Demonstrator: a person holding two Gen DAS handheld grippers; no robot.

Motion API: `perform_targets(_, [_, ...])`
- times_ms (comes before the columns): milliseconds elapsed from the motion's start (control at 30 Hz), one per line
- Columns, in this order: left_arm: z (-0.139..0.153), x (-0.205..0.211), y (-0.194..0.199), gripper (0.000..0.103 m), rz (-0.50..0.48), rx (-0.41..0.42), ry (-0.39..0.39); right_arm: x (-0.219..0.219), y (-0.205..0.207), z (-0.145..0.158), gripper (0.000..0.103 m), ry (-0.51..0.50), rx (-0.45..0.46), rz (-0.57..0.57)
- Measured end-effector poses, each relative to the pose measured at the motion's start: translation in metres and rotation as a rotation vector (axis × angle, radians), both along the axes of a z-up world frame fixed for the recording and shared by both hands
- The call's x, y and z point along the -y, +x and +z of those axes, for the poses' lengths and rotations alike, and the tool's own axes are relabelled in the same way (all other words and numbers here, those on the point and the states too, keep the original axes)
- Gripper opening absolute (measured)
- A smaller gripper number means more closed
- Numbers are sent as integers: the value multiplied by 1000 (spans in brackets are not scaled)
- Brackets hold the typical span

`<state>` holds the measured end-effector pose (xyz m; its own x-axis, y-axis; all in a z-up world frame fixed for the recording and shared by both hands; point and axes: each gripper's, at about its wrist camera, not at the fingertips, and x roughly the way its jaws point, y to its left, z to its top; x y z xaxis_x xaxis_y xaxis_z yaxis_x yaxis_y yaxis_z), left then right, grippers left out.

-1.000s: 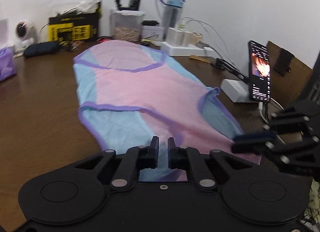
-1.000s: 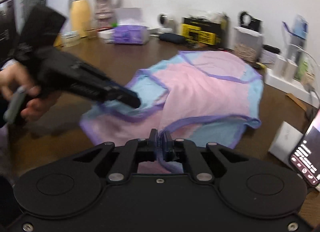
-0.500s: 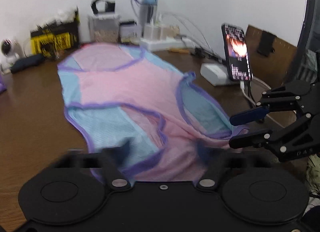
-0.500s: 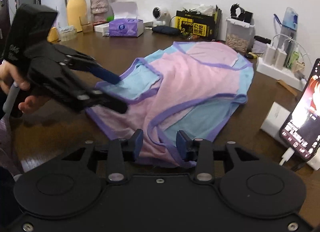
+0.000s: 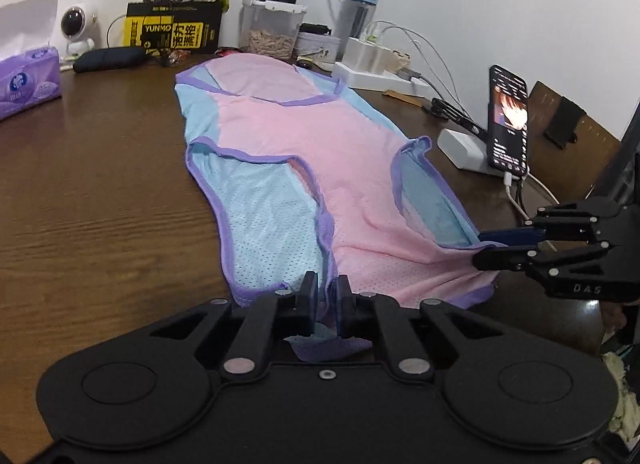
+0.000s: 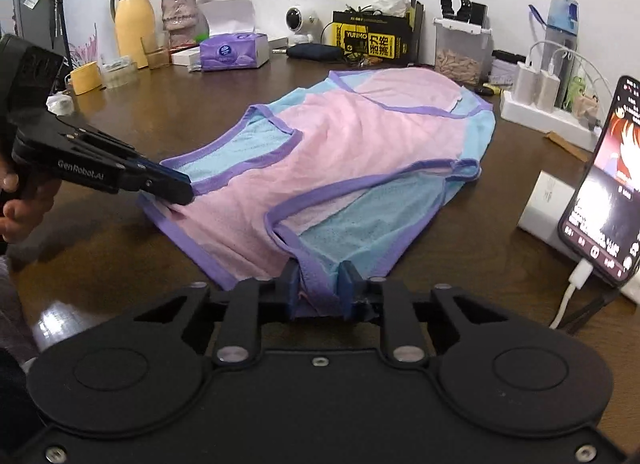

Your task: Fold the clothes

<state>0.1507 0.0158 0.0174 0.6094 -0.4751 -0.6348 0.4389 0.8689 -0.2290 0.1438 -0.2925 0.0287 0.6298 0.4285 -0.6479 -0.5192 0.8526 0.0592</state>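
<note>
Along the table's near edge, seen from my left wrist, my left gripper (image 5: pixel 323 296) was nearly closed, still closing, its jaws pinching the purple-trimmed hem of the pink and blue garment (image 5: pixel 320 151). That garment lay flat on the brown table (image 5: pixel 92 191), stretching toward the far edge. My right gripper (image 5: pixel 486 248) met the hem's other corner near the table's right edge, beside the phone (image 5: pixel 508 119).

From my right wrist, my right gripper (image 6: pixel 320 284) stood a little apart and was closing, bunched purple hem between its fingers; whether the pads pressed it I could not quite tell. My left gripper (image 6: pixel 176 187) clamped the garment (image 6: pixel 360 135) corner toward the left edge.
</note>
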Motion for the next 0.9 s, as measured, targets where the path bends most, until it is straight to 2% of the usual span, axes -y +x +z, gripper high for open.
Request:
perform_targets(233, [3, -4, -41, 9, -38, -12, 14, 10, -40, 3, 26, 54, -50, 9])
perform_targets(300, [7, -10, -51, 10, -49, -34, 21, 9, -49, 7, 37, 33, -41, 9])
perform_targets(333, [12, -14, -55, 10, -39, -40, 8, 9, -55, 12, 40, 19, -21, 3])
perform_targets(367, [18, -18, -56, 11, -38, -35, -15, 9, -62, 20, 49, 6, 19, -8])
perform_targets(400, [23, -21, -56, 17, -39, -30, -40, 9, -63, 25, 63, 8, 43, -12])
perform_targets(433, [27, -21, -53, 23, -36, -15, -48, 9, -63, 29, 69, 15, 61, -15])
perform_targets(467, [31, -19, -49, 37, -33, 2, -55, 8, -60, 32, 71, 28, 70, -18])
perform_targets(500, [32, -16, -46, 44, -28, 12, -47, 6, -56, 33, 71, 40, 74, -20])
perform_targets(600, [29, 5, -24, 44, -27, 38, 10, -6, -36, 30, 70, 59, 65, -8])
perform_targets(667, [25, 14, -16, 44, -36, 35, 21, -15, -18, 23, 67, 54, 44, -25])
perform_targets(733, [19, 21, -6, 44, -45, 30, 34, -21, -3, 17, 60, 52, 30, -52])
perform_targets(800, [14, 25, 2, 44, -57, 26, 44, -20, 19, 9, 46, 84, -13, -94])
perform_targets(900, [5, 24, 5, 44, -68, 6, 50, -18, 38, 0, 34, 115, -56, -108])
